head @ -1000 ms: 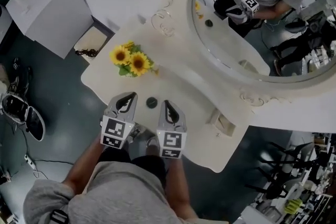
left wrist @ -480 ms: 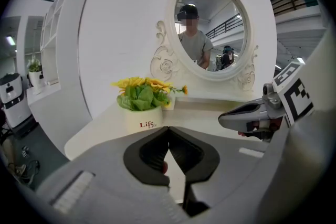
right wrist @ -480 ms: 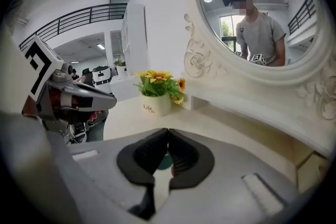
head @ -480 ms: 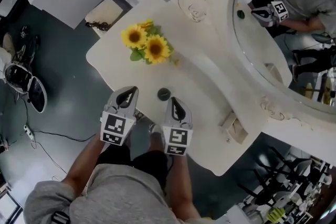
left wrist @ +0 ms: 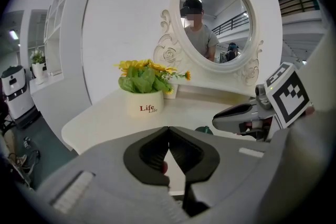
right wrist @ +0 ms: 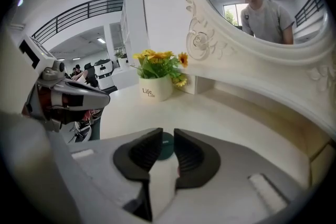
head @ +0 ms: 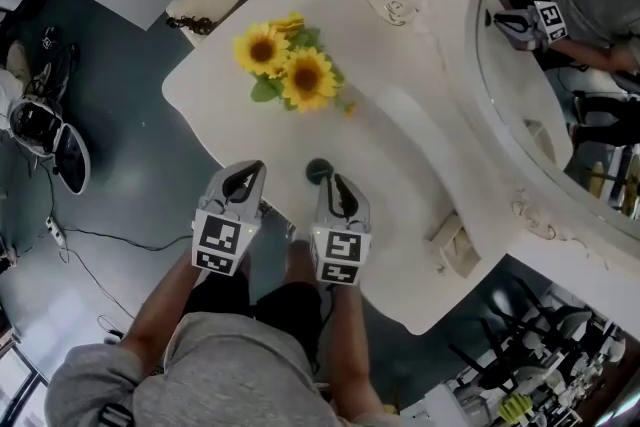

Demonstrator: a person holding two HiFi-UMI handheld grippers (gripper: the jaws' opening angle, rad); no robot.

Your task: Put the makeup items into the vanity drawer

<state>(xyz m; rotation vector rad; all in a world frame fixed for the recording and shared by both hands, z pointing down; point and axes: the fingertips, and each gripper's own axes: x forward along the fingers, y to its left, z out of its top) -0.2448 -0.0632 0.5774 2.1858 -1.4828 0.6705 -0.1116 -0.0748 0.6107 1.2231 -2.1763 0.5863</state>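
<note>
White table (head: 235,133), curved edges. On it: pot of sunflowers (head: 287,73), left rear; small dark green round container (head: 318,172), near front edge; ornate oval mirror (head: 545,130), rear; small cream box (head: 452,245), right end.

Bench (head: 400,205): cream top, smooth, satin-matt. Mirror (head: 545,100) at 2 o'clock: glossy glass. Its carved frame (left wrist: 170,52) is off-white with a slight sheen. Pot (left wrist: 145,104) at 12: white, smooth, ceramic look. Round item (head: 318,171): dark green, smooth. Left tongs (left wrist: 168,131): matt grey plastic shell, black ribbed rubbery pads (left wrist: 152,152). Floor (head: 130,185) at 9: dark, smooth.
</note>
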